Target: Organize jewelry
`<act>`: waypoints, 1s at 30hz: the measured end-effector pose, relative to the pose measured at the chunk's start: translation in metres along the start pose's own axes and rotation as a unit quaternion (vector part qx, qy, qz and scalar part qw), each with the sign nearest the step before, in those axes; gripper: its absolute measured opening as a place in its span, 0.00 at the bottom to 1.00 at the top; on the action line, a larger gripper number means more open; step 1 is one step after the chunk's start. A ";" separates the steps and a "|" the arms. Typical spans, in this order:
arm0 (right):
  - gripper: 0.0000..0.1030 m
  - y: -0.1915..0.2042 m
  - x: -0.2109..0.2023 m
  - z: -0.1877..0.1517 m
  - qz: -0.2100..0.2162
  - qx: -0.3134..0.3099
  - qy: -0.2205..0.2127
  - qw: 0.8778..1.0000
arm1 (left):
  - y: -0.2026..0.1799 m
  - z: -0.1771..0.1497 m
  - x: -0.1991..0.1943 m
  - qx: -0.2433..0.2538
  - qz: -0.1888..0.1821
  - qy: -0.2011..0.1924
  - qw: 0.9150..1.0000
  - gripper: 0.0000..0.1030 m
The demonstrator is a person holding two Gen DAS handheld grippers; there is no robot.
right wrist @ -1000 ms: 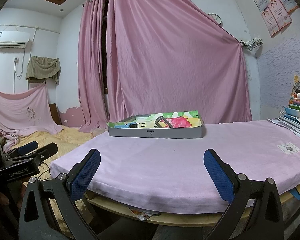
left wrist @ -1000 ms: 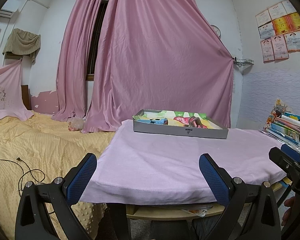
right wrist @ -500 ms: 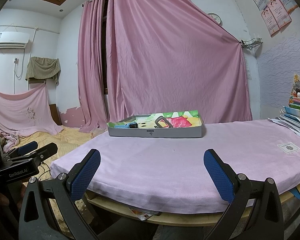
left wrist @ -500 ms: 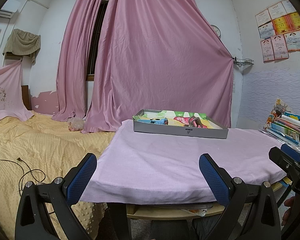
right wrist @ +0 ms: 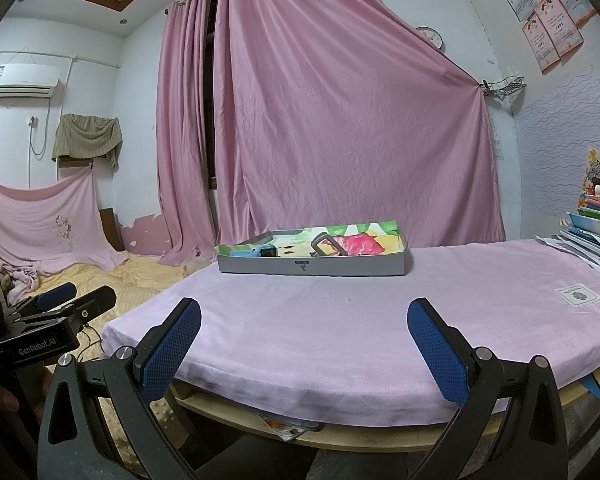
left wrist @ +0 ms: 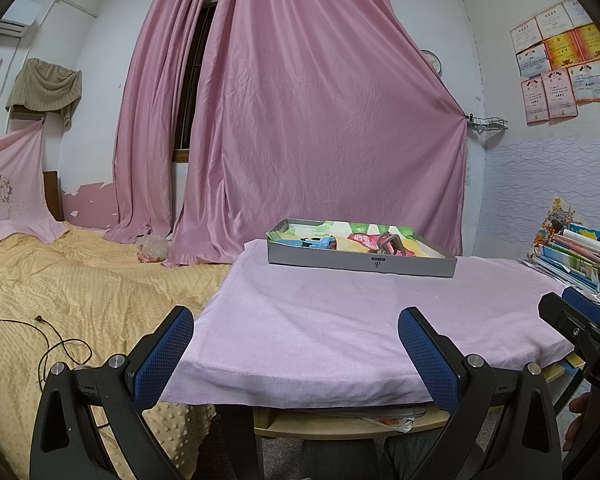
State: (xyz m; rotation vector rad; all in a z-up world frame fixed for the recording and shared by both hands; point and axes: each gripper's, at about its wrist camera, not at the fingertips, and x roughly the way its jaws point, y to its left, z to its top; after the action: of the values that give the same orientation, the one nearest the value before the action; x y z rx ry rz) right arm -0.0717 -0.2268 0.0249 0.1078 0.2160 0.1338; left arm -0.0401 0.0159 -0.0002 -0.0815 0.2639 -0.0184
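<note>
A: How far was the organizing?

B: Hard to judge. Both grippers, left (left wrist: 294,334) and right (right wrist: 304,326), had released, empty jaws. The blue piece (right wrist: 260,251) and grey clip (right wrist: 326,245) lay in the tray (right wrist: 312,267), well ahead of both. The tabletop (right wrist: 340,320) between was bare.

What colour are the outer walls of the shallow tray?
Grey cardboard walls, clearest in the right wrist view.
</note>
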 end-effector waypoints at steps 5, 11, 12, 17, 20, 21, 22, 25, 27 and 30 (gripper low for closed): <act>0.99 0.000 0.001 0.000 0.000 0.000 0.000 1.000 | 0.000 0.000 0.000 0.000 0.000 0.000 1.000 1.00; 0.99 0.000 0.001 0.000 0.000 0.000 0.000 1.000 | 0.000 0.000 0.000 0.000 0.001 0.000 1.000 1.00; 0.99 0.000 0.001 0.000 0.001 0.000 0.000 1.000 | 0.000 0.000 0.000 0.000 0.000 0.000 1.000 1.00; 0.99 0.000 0.000 0.000 0.001 0.001 0.000 1.000 | 0.000 0.000 0.000 0.000 0.001 0.000 1.000 1.00; 0.99 0.000 0.000 -0.001 0.001 0.001 0.000 1.000 | 0.000 -0.001 0.000 0.000 0.001 0.000 1.000 1.00; 0.99 0.000 0.000 0.000 0.001 0.001 0.000 1.000 | 0.000 -0.001 -0.001 0.000 0.001 0.000 1.000 1.00; 0.99 0.000 0.000 0.000 0.000 0.001 0.000 1.000 | 0.000 -0.001 -0.001 0.001 0.001 -0.001 1.000 1.00; 0.99 0.000 0.000 -0.001 0.000 0.001 -0.001 1.000 | -0.001 -0.001 -0.001 0.001 0.001 -0.001 1.000 1.00; 0.99 0.000 0.001 -0.001 0.001 0.001 0.000 1.000 | -0.001 -0.001 -0.001 0.000 0.000 -0.001 1.000 1.00; 0.99 0.000 0.000 -0.001 0.001 0.001 -0.001 1.000 | 0.000 -0.001 -0.002 0.001 0.000 -0.001 1.000 1.00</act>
State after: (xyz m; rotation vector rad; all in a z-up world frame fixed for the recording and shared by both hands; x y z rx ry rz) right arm -0.0715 -0.2266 0.0241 0.1106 0.2145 0.1351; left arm -0.0421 0.0154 -0.0011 -0.0793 0.2614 -0.0192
